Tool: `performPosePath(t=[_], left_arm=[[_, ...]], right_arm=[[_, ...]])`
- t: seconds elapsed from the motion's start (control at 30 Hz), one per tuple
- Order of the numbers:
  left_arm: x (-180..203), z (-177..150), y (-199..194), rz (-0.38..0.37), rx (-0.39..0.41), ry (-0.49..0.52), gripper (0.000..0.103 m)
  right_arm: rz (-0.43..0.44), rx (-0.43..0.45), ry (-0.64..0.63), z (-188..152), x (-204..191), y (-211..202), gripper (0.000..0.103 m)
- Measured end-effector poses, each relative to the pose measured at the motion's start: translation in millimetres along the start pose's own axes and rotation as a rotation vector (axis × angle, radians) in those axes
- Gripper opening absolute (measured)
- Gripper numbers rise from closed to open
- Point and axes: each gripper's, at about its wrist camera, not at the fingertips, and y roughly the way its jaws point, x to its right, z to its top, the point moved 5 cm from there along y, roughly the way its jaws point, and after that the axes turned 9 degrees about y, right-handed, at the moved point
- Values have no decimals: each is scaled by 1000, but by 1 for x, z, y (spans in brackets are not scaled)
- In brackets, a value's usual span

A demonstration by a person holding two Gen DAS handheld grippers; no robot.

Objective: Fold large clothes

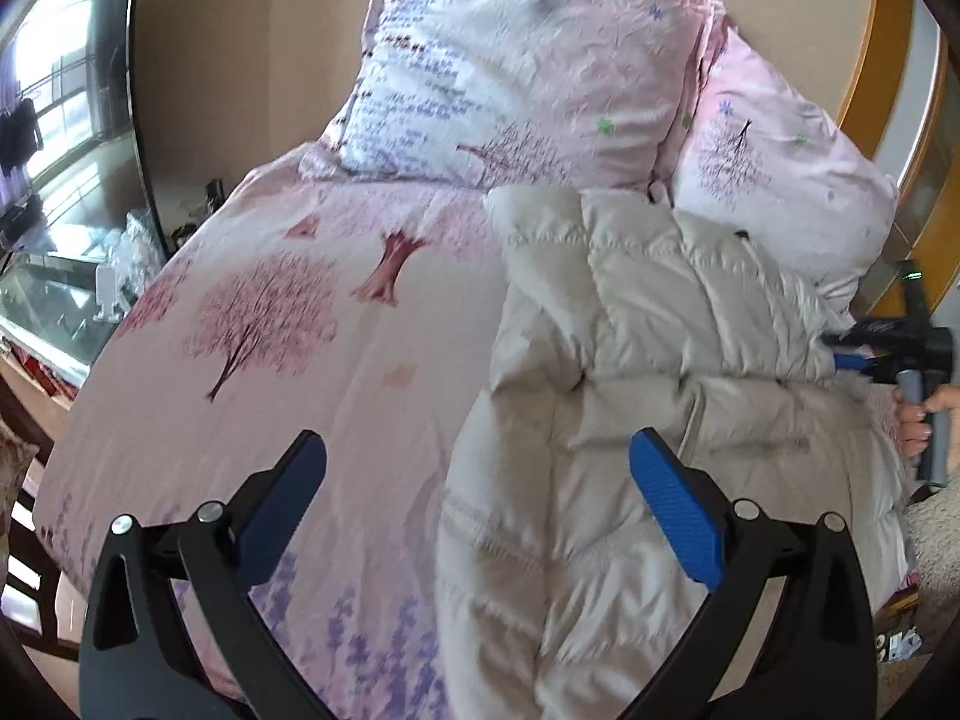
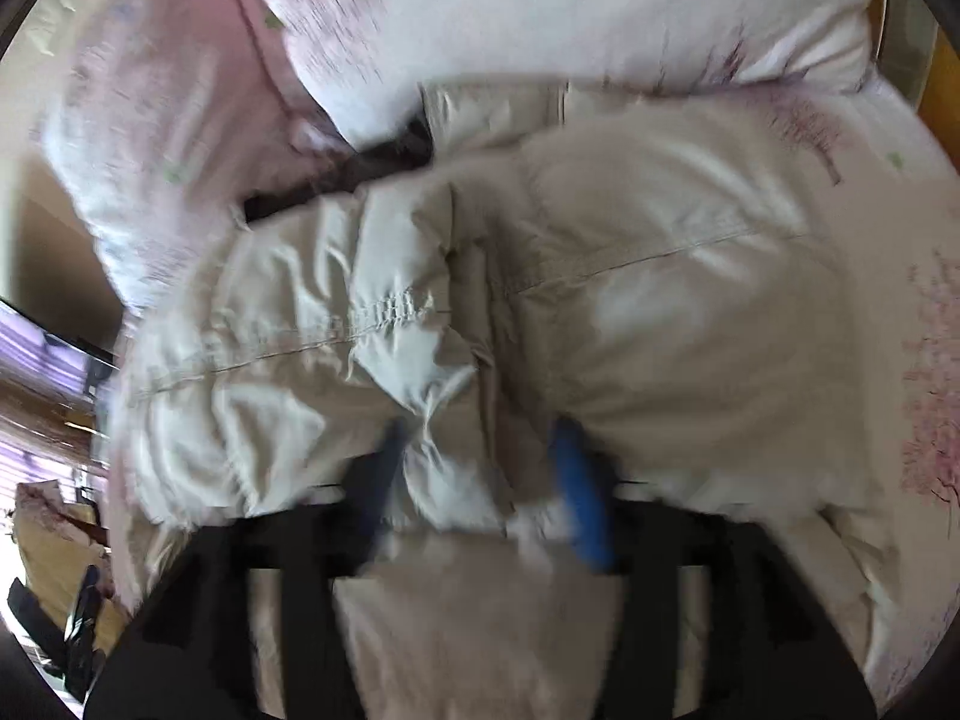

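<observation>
A cream puffy down jacket [image 1: 630, 372] lies crumpled on a pink bed with a tree print, on its right side. My left gripper [image 1: 477, 492] is open and empty, held above the jacket's lower left edge and the bedcover. My right gripper [image 2: 480, 450] is shut on a bunch of the jacket's fabric [image 2: 444, 396]; this view is blurred. The right gripper also shows in the left wrist view [image 1: 852, 363] at the jacket's right edge, held by a hand.
Two pink and white pillows [image 1: 516, 60] lean on the beige headboard wall behind the jacket. The pink bedcover [image 1: 300, 330] spreads to the left. A glass-topped side table [image 1: 54, 300] and a window stand at the far left. A wooden frame [image 1: 870, 60] is at the right.
</observation>
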Motion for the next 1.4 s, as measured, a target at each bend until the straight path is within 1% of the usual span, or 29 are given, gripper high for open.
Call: performPosePath(t=[0.03,0.07,0.1,0.2,0.27,0.3,0.33,0.4,0.43,0.47,0.5,0.53,0.6,0.7,0.73,0.77,0.83,0.87,0.9,0.97,1.0,1.07,1.17,1.23,1.33,1.4], left_arm=[[-1,-4,0,-4,-5,-3,101],[-3,-9,-1,-14,-8,-6,101],[-4,-13,-1,-29,-9,-8,101],[-8,-26,-4,-109,7,-30,101],[-12,-35,-5,-197,31,-65,101],[-14,-38,-6,-216,39,-80,101],[-16,-42,-8,-209,49,-92,101],[-19,-47,-10,-164,51,-83,101],[-19,-50,-12,-154,45,-76,101],[-18,-52,-12,-161,39,-76,101],[-18,-53,-12,-180,28,-80,101],[-17,-56,-12,-216,10,-91,101],[-16,-59,-10,-263,-14,-115,101],[-10,-66,-8,-292,-43,-119,99],[-6,-69,-6,-300,-57,-115,95],[-4,-71,-5,-310,-69,-114,93],[2,-77,0,-332,-107,-125,82],[5,-81,2,-349,-129,-134,79],[7,-83,4,-363,-143,-142,76],[11,-90,6,-386,-170,-158,75],[12,-91,5,-385,-165,-156,75],[15,-94,3,-416,-178,-170,75],[17,-100,-2,-454,-197,-187,75],[18,-104,-5,-495,-211,-206,75],[22,-108,-6,-545,-215,-235,75],[22,-110,-7,-563,-211,-256,75]], right_arm=[[16,27,-1,-1,6,-12,84],[41,60,-4,-4,13,-29,85],[56,74,-5,-7,19,-39,85],[119,123,1,-24,55,-76,87],[119,155,-17,-33,75,-91,87],[109,172,-34,-41,90,-99,87],[101,179,-38,-48,100,-102,87],[90,194,-24,-59,121,-107,87],[93,201,-7,-67,135,-111,87],[92,201,11,-74,147,-116,87],[93,192,35,-80,160,-117,87],[101,176,65,-86,172,-119,87],[138,128,134,-96,195,-120,87],[231,40,251,-112,222,-118,86],[256,15,285,-116,231,-116,85],[263,4,293,-117,234,-115,85],[291,-32,303,-121,239,-111,78],[304,-49,308,-123,241,-109,71],[313,-67,312,-124,242,-108,67],[345,-111,308,-130,243,-104,62],[354,-133,302,-133,242,-102,62],[368,-175,287,-139,240,-100,61],[396,-214,259,-148,236,-101,61],[418,-241,236,-156,232,-102,61],[444,-259,225,-164,228,-102,61],[466,-260,233,-168,227,-101,61]])
